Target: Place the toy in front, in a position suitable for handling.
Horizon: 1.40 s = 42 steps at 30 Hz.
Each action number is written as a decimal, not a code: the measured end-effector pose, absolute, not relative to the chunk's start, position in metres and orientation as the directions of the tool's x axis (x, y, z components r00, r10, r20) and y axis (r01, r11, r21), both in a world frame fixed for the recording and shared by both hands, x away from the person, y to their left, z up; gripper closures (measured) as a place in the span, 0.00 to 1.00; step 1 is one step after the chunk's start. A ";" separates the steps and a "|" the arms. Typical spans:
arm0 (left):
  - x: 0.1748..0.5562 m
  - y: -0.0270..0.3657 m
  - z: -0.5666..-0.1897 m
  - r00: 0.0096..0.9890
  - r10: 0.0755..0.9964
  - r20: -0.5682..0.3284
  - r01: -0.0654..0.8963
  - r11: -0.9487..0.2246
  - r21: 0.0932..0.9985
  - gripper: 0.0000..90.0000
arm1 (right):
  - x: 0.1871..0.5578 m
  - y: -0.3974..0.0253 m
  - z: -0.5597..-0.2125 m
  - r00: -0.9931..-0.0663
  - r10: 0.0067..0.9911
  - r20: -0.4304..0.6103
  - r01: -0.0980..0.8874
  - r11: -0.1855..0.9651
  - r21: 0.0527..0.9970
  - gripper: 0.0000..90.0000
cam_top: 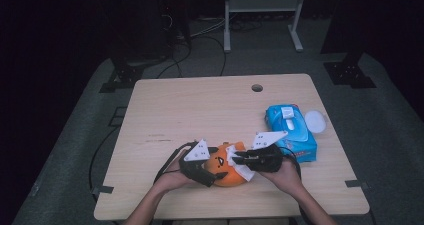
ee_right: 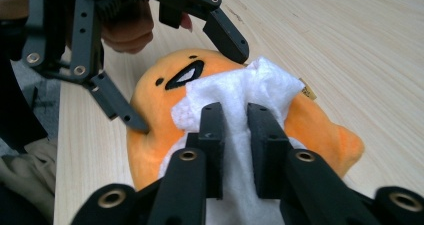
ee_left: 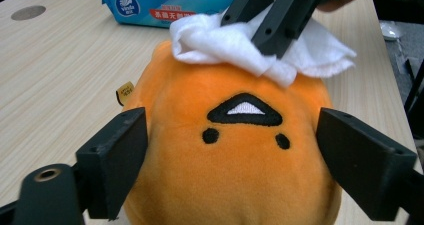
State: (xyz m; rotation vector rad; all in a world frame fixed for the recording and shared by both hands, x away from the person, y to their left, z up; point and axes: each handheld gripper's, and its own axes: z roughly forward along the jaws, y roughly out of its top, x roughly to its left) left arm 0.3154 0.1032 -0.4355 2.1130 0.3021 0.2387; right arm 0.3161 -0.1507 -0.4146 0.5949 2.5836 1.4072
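Plush toy (cam_top: 225, 171), orange with a stitched face, sits at the near edge of the table (cam_top: 200, 110), and I hold it with my left gripper (ee_left: 230, 170), jaws pressed against its two sides. My right gripper (ee_right: 235, 135) has its jaws clamped on a white wipe (ee_right: 250, 90), which lies on the toy's top. Just beside, to the right, lies a blue wipes pack (cam_top: 292, 130).

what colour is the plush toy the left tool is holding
Orange plush toy with a black embroidered face, clearest in the left gripper view.
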 end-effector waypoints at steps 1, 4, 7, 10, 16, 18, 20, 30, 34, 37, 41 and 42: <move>0.316 0.104 -0.436 0.951 0.305 0.047 0.123 -0.515 0.848 0.17 | 0.316 -0.152 -0.414 -0.912 0.406 0.063 0.273 0.486 0.830 0.88; 0.319 0.107 -0.437 0.952 0.305 0.038 0.129 -0.510 0.851 0.17 | 0.316 -0.156 -0.412 -0.912 0.406 0.062 0.274 0.489 0.828 0.91; 0.321 0.110 -0.438 0.951 0.308 0.037 0.133 -0.512 0.849 0.17 | 0.317 -0.162 -0.413 -0.909 0.409 0.077 0.289 0.486 0.825 0.91; 0.324 0.113 -0.438 0.949 0.313 0.033 0.138 -0.511 0.849 0.17 | 0.317 -0.168 -0.415 -0.905 0.415 0.091 0.305 0.486 0.819 0.92; 0.325 0.117 -0.435 0.946 0.324 0.031 0.150 -0.518 0.842 0.17 | 0.314 -0.169 -0.421 -0.900 0.422 0.107 0.324 0.487 0.811 0.92; 0.324 0.117 -0.434 0.947 0.321 0.026 0.151 -0.514 0.844 0.17 | 0.314 -0.169 -0.421 -0.900 0.423 0.107 0.326 0.487 0.810 0.92; 0.323 0.118 -0.434 0.950 0.312 0.015 0.153 -0.506 0.849 0.23 | 0.315 -0.170 -0.422 -0.898 0.425 0.112 0.331 0.486 0.809 0.92; 0.332 0.117 -0.440 0.946 0.323 -0.003 0.163 -0.469 0.868 0.37 | 0.310 -0.158 -0.407 -0.919 0.364 0.148 0.310 0.440 0.843 0.93; 0.331 0.120 -0.442 0.944 0.330 -0.006 0.170 -0.469 0.867 0.37 | 0.304 -0.141 -0.412 -0.933 0.351 0.077 0.259 0.510 0.820 0.93; 0.334 0.122 -0.443 0.936 0.350 -0.040 0.204 -0.445 0.872 0.37 | 0.307 -0.148 -0.411 -0.926 0.373 0.060 0.260 0.516 0.816 0.93; 0.337 0.122 -0.444 0.931 0.359 -0.066 0.227 -0.428 0.875 0.37 | 0.314 -0.169 -0.416 -0.901 0.430 0.061 0.297 0.506 0.810 0.93; 0.338 0.122 -0.443 0.930 0.361 -0.068 0.230 -0.426 0.875 0.37 | 0.315 -0.175 -0.416 -0.891 0.449 0.061 0.308 0.502 0.808 0.93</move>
